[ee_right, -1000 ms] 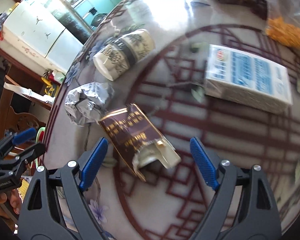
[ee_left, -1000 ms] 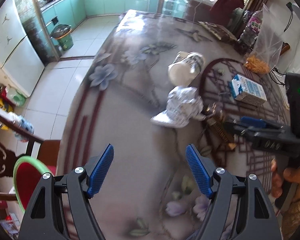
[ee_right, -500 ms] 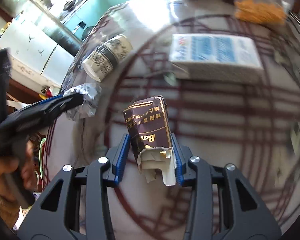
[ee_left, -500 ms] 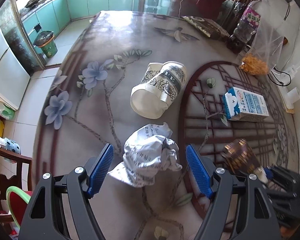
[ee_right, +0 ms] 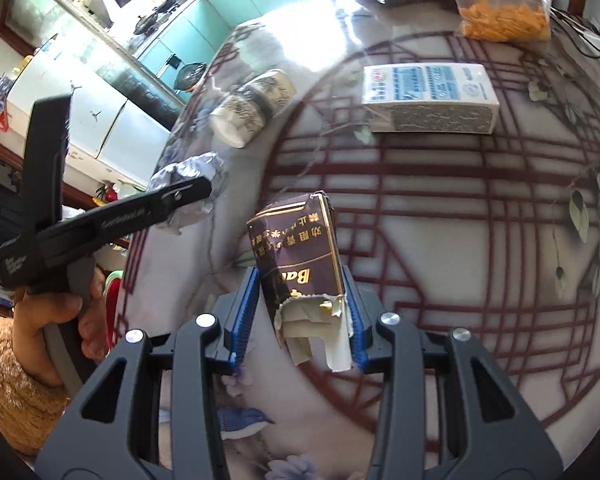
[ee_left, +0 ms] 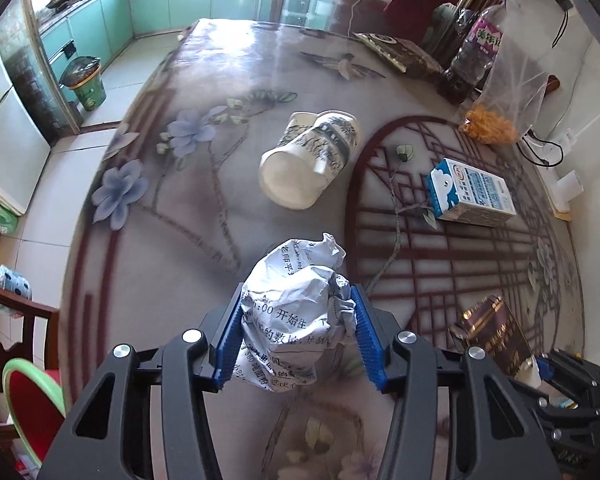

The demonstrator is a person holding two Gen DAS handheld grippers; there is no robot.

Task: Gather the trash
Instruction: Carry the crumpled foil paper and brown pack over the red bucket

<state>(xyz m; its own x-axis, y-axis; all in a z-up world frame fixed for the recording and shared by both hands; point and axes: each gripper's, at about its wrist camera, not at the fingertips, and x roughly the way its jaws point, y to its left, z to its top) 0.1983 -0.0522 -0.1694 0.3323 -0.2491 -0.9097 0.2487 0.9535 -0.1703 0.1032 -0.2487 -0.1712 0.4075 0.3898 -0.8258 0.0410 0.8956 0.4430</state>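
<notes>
Left gripper (ee_left: 298, 330): jaws closing, blue pads pressed on both flanks of the crumpled paper ball (ee_left: 296, 312), whose print includes "6:00". Right gripper (ee_right: 300, 312): clamped on the torn brown cigarette pack (ee_right: 300, 256), gold letters "Ba" legible upside down. On the table (ee_left: 180, 240) beyond lie a toppled paper cup (ee_left: 310, 160) and a blue-white carton (ee_left: 470, 192).

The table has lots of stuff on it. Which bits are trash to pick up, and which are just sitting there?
Trash for the job:
- crumpled paper, between the closing left tool
- torn brown box, clamped in the right tool
- tipped paper cup, probably
- milk carton, probably

Just lying about:
- bag of orange snacks
- dark bottle
- dark flat packet
</notes>
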